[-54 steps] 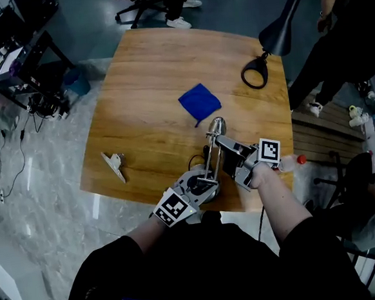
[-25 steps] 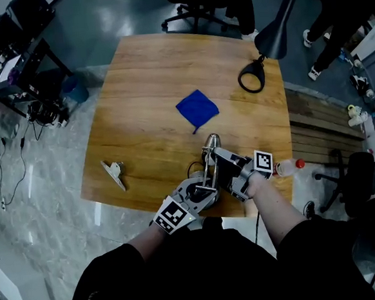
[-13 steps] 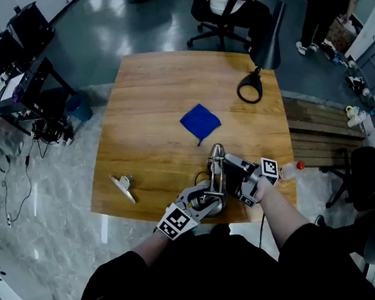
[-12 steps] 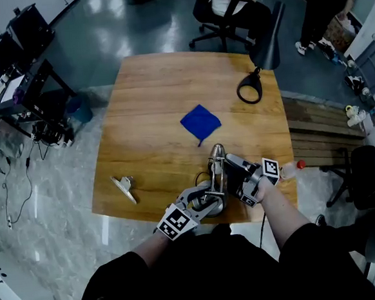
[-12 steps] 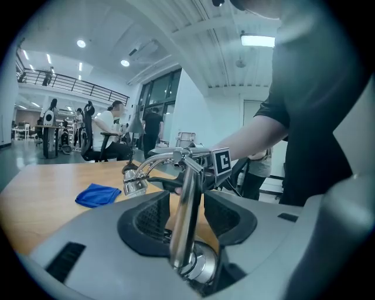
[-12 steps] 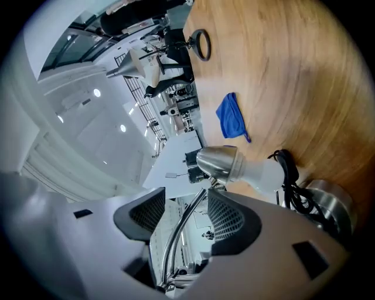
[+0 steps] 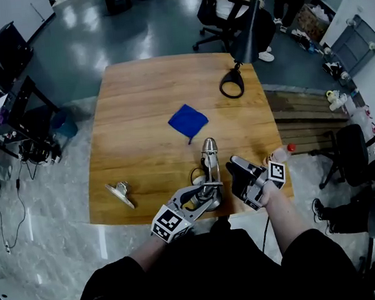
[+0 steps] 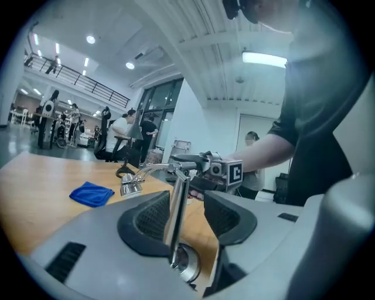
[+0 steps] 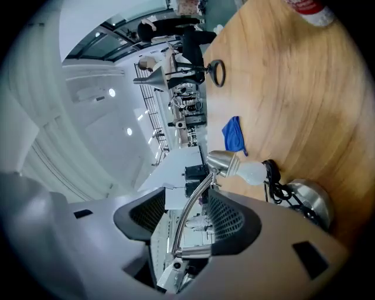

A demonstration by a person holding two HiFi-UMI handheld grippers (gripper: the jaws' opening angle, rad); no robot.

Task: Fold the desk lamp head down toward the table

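A silver desk lamp (image 7: 209, 167) stands near the table's front edge, its head (image 7: 208, 146) bent forward and down, the bulb (image 9: 255, 171) bare. My left gripper (image 7: 206, 194) sits at the lamp's base (image 8: 186, 266). The upright pole (image 8: 176, 214) stands between its jaws, which have just been opening, and the pads do not press on it. My right gripper (image 7: 235, 166) is just right of the lamp. Its jaws have also just been opening, and the curved neck (image 9: 196, 205) shows in the gap, untouched.
A blue cloth (image 7: 188, 121) lies mid-table. A black desk lamp (image 7: 243, 35) with a ring base (image 7: 231, 84) stands at the far edge. There is a metal clip (image 7: 121, 191) at front left and a bottle (image 7: 279, 153) at the right edge. People and office chairs are beyond the table.
My right gripper has come away from the lamp's neck toward the right. The left gripper stays at the pole by the base. The head view has shifted, so the table sits differently in the picture.
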